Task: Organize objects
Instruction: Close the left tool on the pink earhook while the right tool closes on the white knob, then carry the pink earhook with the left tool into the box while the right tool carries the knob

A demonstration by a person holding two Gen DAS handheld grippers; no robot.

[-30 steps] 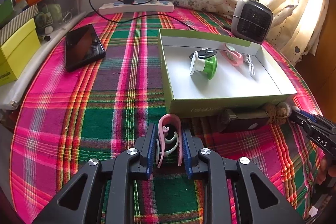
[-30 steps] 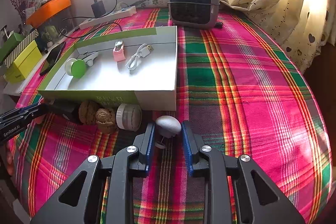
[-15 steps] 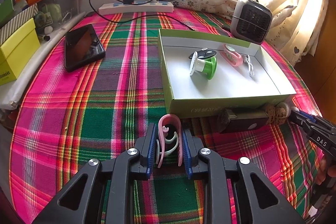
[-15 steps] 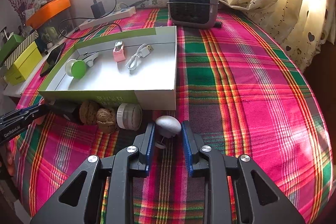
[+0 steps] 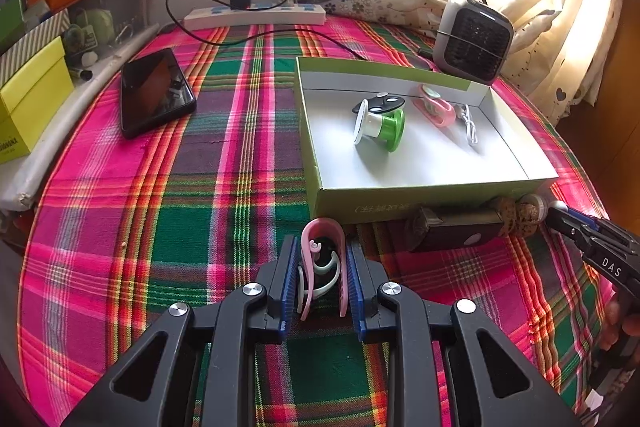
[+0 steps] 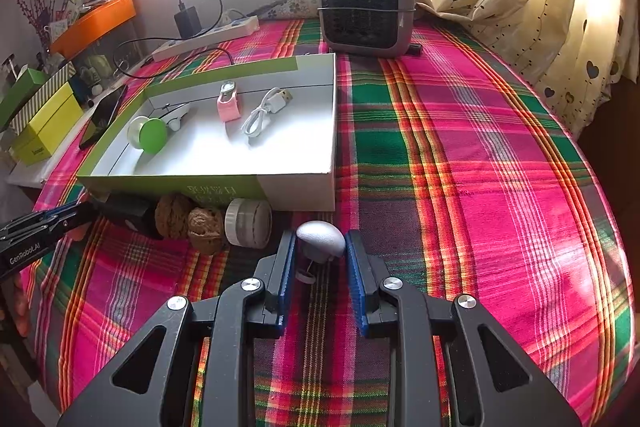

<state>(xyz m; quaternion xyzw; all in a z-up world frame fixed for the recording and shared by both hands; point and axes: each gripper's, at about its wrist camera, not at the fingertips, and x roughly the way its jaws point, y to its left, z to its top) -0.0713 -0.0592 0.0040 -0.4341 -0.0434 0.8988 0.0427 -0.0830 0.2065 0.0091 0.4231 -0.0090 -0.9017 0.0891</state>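
The left gripper (image 5: pixel 322 269) is clamped on a pink plastic clip (image 5: pixel 323 247) with a pale inner hook, its blue pads pressing the clip's 2 flat outer sides just in front of the green box (image 5: pixel 400 205). The clip looks light and springy; squeezed on its sides it will likely flex inward, so a hold low on the straight legs, not on the curved top, seems safest, and a firm squeeze risks it popping out forward.

The right gripper (image 6: pixel 321 251) is closed narrowly on a small white dome-shaped object (image 6: pixel 322 235), perhaps a suction hook or a cap, with a thin stem beneath that is too small to identify. Its rounded shell looks smooth and hard, so it is probably slippery. The pads meet it at its widest part, which is the sensible place, since any higher and it could squirt free.

Both pieces sit low over the plaid cloth (image 6: pixel 480 187), outside the box, near its front wall. Inside the box lie a green and white reel (image 5: pixel 380 125), a pink clip (image 5: pixel 438 105), a white USB cable (image 6: pixel 264 111) and a dark fob (image 5: pixel 382 103). 2 walnuts (image 6: pixel 192 223), a white jar (image 6: pixel 248 223) and a dark case (image 5: pixel 452 229) wait along the front wall.
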